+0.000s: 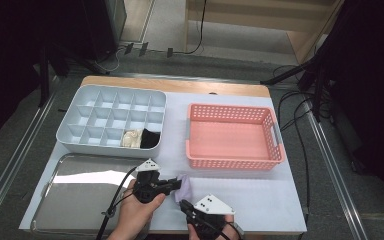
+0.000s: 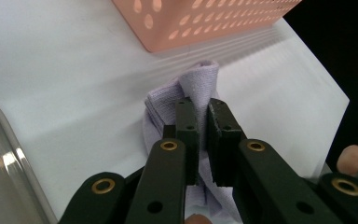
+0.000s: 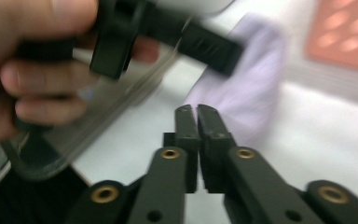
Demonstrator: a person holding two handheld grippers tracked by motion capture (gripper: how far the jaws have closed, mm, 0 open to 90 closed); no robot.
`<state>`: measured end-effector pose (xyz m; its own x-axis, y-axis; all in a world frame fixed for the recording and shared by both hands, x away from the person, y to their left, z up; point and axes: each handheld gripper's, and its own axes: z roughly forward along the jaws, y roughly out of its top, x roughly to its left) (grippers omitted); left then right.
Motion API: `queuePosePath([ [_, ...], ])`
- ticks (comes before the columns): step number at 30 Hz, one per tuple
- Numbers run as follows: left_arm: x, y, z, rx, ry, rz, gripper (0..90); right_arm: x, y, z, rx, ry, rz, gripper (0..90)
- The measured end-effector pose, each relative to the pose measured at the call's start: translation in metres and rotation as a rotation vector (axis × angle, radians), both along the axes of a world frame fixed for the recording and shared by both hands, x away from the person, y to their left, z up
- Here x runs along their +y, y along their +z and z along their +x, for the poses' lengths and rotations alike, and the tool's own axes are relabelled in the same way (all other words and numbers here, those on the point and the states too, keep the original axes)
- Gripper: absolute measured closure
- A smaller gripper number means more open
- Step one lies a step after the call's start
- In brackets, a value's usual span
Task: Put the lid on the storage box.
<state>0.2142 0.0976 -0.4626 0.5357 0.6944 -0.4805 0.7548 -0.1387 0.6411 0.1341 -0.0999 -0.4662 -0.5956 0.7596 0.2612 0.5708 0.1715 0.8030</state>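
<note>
A small lavender cloth (image 1: 185,183) lies bunched on the white table, just in front of the pink basket. My left gripper (image 1: 178,184) reaches it from the left and is shut on a raised fold of the cloth (image 2: 198,77), which stands up between the two pads in the left gripper view. My right gripper (image 1: 184,204) sits just in front of the cloth near the table's front edge. In the right gripper view its jaws (image 3: 196,109) are pressed together with nothing between them, and the cloth (image 3: 256,88) lies blurred beyond them under the left gripper (image 3: 205,42).
A pink perforated basket (image 1: 230,108) stands at the right middle of the table. At the back left a pale divided organizer (image 1: 122,89) holds a cream item (image 1: 131,138) and a black item (image 1: 150,138). A shiny metal tray (image 1: 75,200) lies at the front left.
</note>
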Motion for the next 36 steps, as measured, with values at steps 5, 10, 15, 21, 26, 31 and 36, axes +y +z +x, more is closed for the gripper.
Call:
queuePosePath([
  [5,-0.001,-0.001,0.000,0.002,-0.002,-0.001,85.0,-0.006,0.005,0.007,-0.029,-0.048,0.050,90.0],
  [10,-0.002,-0.002,0.002,0.010,-0.002,0.000,84.5,0.010,-0.011,0.011,0.010,-0.016,0.000,90.0],
  [15,-0.002,-0.003,0.001,0.003,0.001,0.014,69.2,0.012,-0.017,0.016,0.031,-0.027,-0.001,90.0],
  [21,0.001,-0.004,0.004,0.026,0.065,0.046,39.3,0.012,-0.017,0.016,0.025,-0.033,-0.008,90.0],
  [26,-0.004,-0.011,0.006,0.078,0.043,0.034,36.0,0.013,-0.018,0.015,0.021,-0.035,-0.013,90.0],
  [31,-0.005,-0.015,0.009,0.143,0.027,-0.027,46.3,0.011,-0.019,0.014,0.019,-0.034,-0.011,90.0],
  [36,-0.005,-0.017,0.009,0.175,0.014,-0.045,54.1,0.011,-0.019,0.015,0.020,-0.032,-0.009,90.0],
])
